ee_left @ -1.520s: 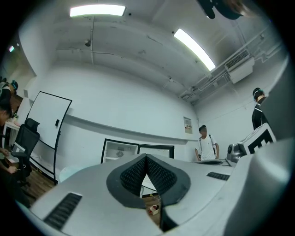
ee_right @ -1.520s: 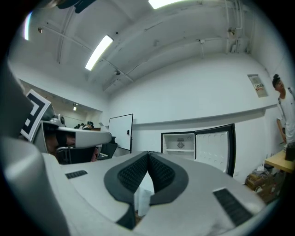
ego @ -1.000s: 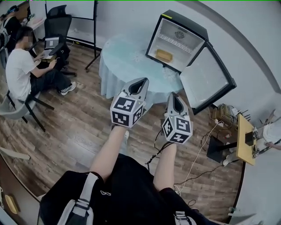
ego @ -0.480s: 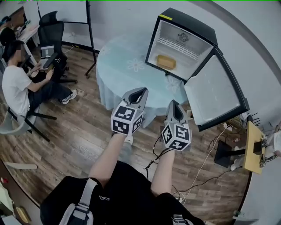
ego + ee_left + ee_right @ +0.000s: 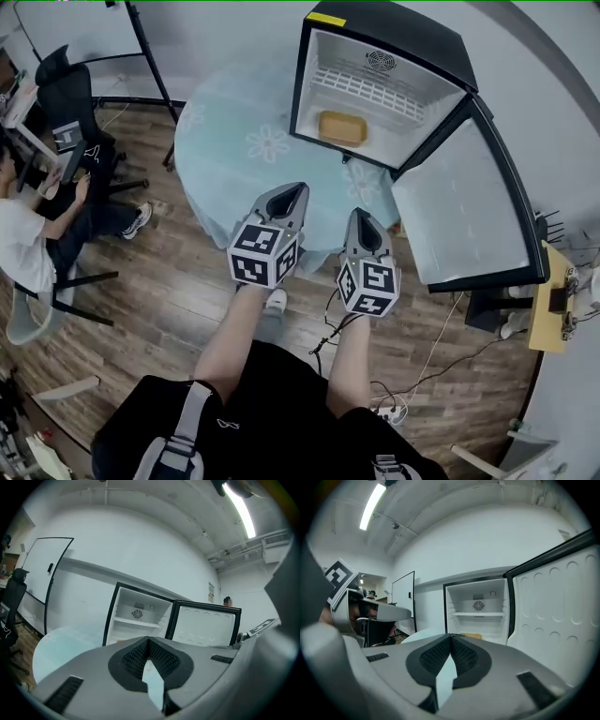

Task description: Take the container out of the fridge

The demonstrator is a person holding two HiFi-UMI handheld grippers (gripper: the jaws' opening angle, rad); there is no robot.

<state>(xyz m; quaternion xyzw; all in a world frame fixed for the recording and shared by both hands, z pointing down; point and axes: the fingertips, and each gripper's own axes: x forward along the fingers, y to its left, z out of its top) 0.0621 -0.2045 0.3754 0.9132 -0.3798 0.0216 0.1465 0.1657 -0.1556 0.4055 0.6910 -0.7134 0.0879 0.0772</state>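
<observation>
A small black fridge (image 5: 380,42) stands open on a round table with a pale blue cloth (image 5: 225,141). A shallow yellow container (image 5: 342,127) lies on the fridge's floor, below a white wire shelf. My left gripper (image 5: 291,192) and right gripper (image 5: 361,217) hang side by side over the table's near edge, well short of the fridge. Both are shut and hold nothing. In the left gripper view the jaws (image 5: 149,640) meet, with the fridge (image 5: 136,618) ahead. In the right gripper view the jaws (image 5: 451,636) meet too, and the container (image 5: 471,636) peeks just above them.
The fridge door (image 5: 469,211) swings open to the right, beside my right gripper. A seated person (image 5: 23,248) and an office chair (image 5: 70,98) are at the left. Cables and a power strip (image 5: 394,408) lie on the wood floor. A small wooden stand (image 5: 551,300) is at the right.
The view has closed in on the table and fridge, which now sit larger and nearer. Both grippers came forward over the table's edge and stayed shut.
</observation>
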